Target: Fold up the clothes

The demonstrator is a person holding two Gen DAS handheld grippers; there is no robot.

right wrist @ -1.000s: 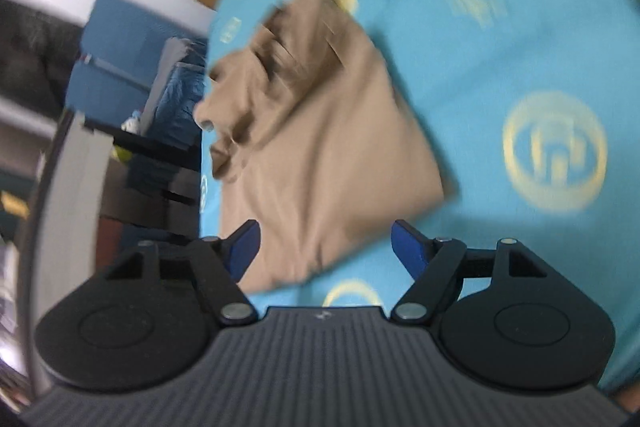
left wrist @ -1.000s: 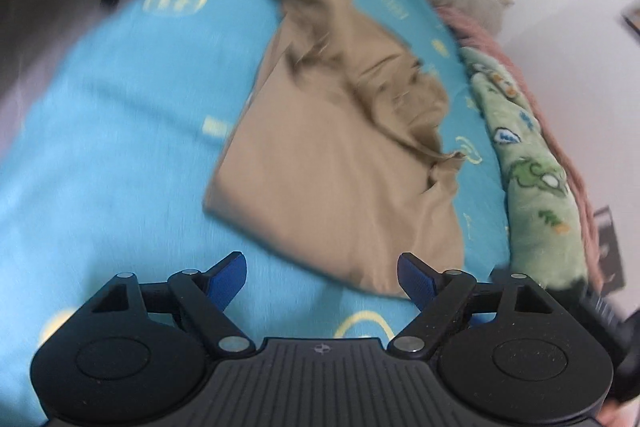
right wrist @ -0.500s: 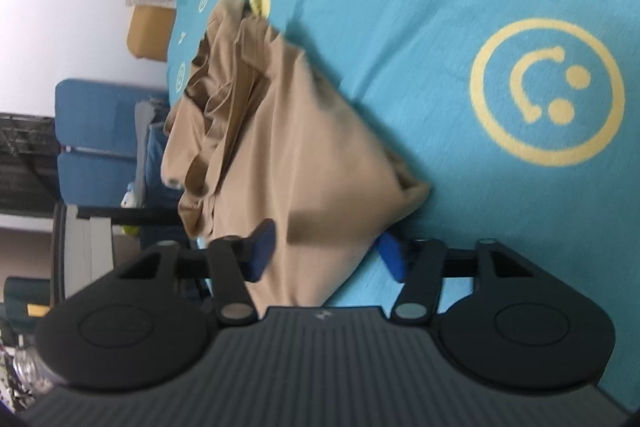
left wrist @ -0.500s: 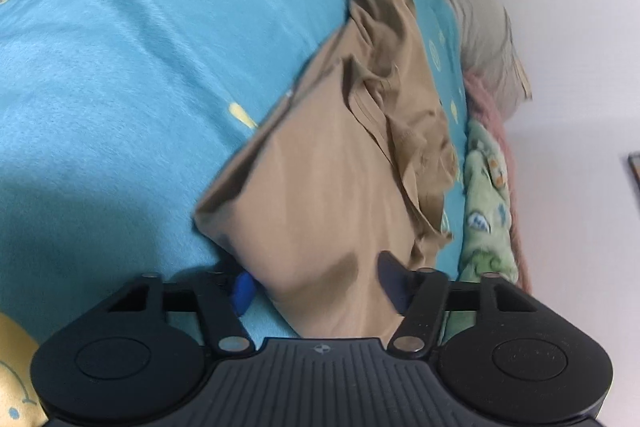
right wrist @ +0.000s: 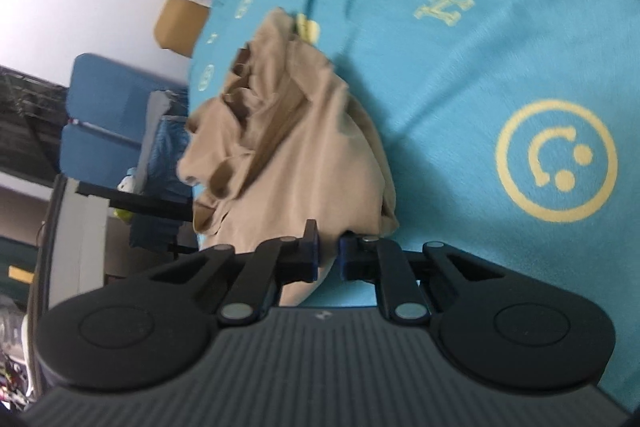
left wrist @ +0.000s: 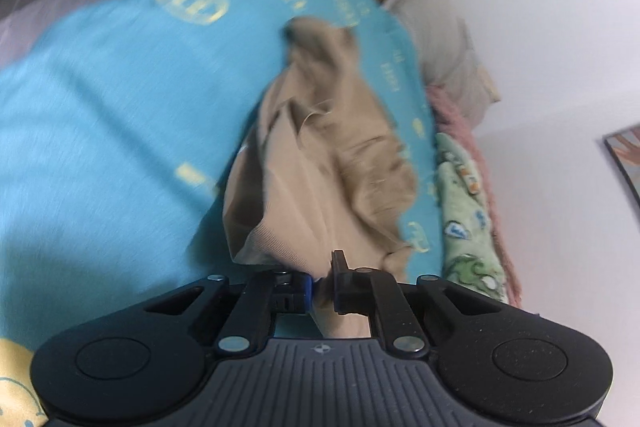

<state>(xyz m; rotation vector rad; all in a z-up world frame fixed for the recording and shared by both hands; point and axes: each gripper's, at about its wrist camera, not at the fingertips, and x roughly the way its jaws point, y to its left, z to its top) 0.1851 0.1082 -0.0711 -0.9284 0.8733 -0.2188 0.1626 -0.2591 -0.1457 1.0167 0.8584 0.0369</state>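
A tan garment (left wrist: 320, 163) lies crumpled on a turquoise bedspread (left wrist: 100, 131) with yellow symbols. My left gripper (left wrist: 322, 281) is closing, and its pads pinch the garment's near edge, which is lifted off the bed. In the right wrist view the same tan garment (right wrist: 288, 147) bunches up in front of my right gripper (right wrist: 329, 255). That gripper's jaws are closing too, with a fold of the near hem pressed between the pads. The far part of the garment stays wrinkled on the bedspread (right wrist: 500, 27).
A green patterned blanket (left wrist: 468, 227) and a pink one lie along the wall side of the bed. A grey pillow (left wrist: 440, 39) and a tan cushion (right wrist: 176, 23) sit at the head. A blue chair (right wrist: 100, 123) and a dark desk stand beside the bed.
Both grippers went from wide open above the garment to closed on its near edge. The near edge has been drawn up off the bed, bunching the cloth.
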